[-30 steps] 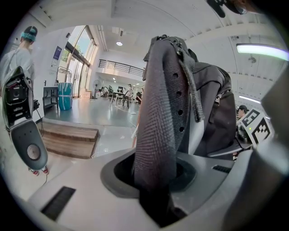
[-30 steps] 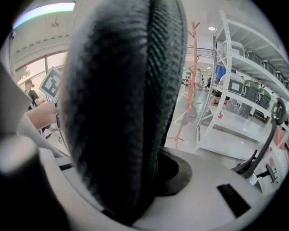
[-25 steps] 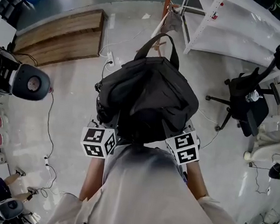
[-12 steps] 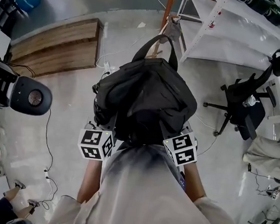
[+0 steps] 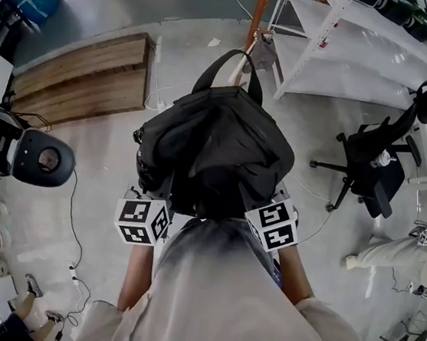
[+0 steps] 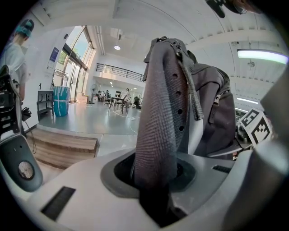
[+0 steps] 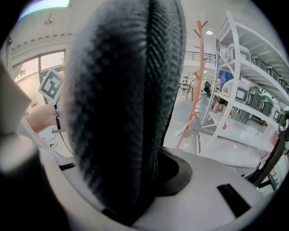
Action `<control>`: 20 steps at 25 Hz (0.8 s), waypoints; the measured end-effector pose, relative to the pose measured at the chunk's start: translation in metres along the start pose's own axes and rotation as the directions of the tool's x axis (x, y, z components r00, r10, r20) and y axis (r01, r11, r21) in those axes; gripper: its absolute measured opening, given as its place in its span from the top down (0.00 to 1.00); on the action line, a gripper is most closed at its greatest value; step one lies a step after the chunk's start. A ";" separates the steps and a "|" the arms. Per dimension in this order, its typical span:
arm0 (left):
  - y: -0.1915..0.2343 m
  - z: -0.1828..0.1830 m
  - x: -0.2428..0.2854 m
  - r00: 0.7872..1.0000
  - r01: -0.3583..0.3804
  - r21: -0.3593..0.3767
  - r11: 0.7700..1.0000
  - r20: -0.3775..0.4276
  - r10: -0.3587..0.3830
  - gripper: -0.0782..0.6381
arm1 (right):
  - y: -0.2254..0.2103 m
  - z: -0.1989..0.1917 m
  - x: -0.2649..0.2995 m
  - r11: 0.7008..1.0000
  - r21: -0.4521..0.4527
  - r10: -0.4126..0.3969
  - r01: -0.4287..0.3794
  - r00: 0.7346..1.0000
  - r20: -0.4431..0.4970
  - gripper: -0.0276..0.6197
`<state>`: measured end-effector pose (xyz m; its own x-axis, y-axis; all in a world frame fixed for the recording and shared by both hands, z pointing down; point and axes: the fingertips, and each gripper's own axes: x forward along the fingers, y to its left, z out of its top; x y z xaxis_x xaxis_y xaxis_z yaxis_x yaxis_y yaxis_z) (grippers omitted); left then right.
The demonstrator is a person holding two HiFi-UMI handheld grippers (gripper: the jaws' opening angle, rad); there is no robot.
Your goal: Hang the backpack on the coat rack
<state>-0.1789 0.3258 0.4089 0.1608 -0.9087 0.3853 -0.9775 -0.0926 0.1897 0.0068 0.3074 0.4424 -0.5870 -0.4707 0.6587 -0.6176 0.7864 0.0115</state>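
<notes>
Pinching backpack point(image 5: 216, 147) straps point(image 6: 158, 113): left hand-held gripper point(image 6: 153, 189), right hand-held gripper point(image 7: 133, 185) | jaw tips hidden by fabric | coat rack point(image 5: 256, 9) top cropped

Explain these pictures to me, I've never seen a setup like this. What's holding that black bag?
No robot here: a person holds a gripper in each hand. The head view looks down from a camera on the person's head; the cubes with square markers belong to the grippers. The other two views come from cameras riding on each gripper. The left gripper is shut on a grey padded strap of the black backpack, the right gripper on a dark strap. Together they carry it above the floor. The orange coat rack stands ahead, beside white shelving.
</notes>
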 end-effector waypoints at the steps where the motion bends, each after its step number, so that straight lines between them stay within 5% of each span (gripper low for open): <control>1: 0.002 0.002 0.006 1.000 0.000 0.001 1.000 -0.002 0.000 0.75 | -0.004 0.003 0.004 1.000 0.001 0.001 -0.001 1.000 0.000 0.76; 20: 0.018 0.063 0.161 0.998 0.030 0.031 0.999 -0.052 -0.029 0.75 | -0.129 0.058 0.086 0.999 0.053 0.002 -0.002 1.000 -0.009 0.76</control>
<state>-0.1797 0.1525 0.4174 0.1957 -0.8834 0.4257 -0.9759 -0.1328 0.1731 0.0060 0.1427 0.4539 -0.5838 -0.4653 0.6653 -0.6435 0.7648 -0.0298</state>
